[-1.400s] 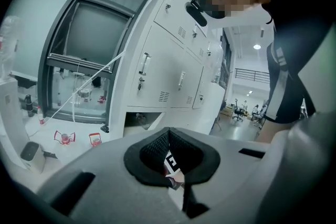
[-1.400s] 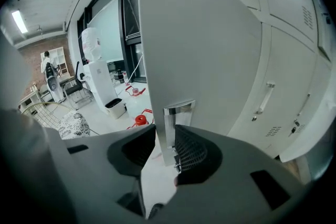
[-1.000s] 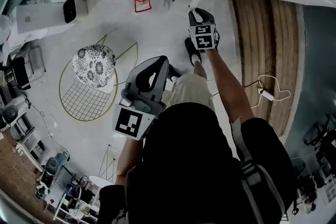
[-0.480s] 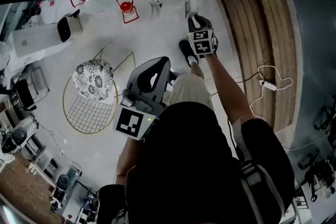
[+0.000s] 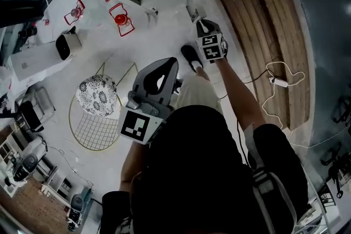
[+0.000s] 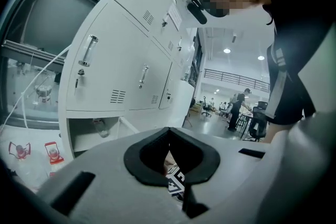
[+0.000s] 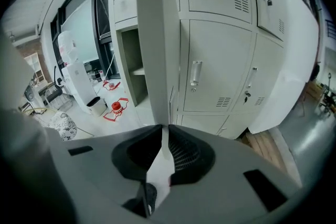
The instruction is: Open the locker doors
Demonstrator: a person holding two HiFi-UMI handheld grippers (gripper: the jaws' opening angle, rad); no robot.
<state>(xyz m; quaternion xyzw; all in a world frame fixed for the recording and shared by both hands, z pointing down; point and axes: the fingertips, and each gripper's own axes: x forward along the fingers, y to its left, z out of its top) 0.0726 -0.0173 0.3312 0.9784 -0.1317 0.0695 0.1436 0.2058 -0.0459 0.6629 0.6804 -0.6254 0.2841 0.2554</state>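
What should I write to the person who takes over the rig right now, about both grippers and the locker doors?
Right gripper: shut on the edge of one door, which is swung open; its compartment shows beside it.
Left gripper: jaws together, holding nothing, kept near the body.
Done: that one door is open.
Left: the other doors to its right are shut. Probably release the open door, then take them by their handles one by one.

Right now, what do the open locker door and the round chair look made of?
Locker door: probably painted sheet metal, smooth pale grey, thin flat edge. Chair: seemingly gold-coloured metal wire, open grid seat; its cushion looks like patterned fabric.
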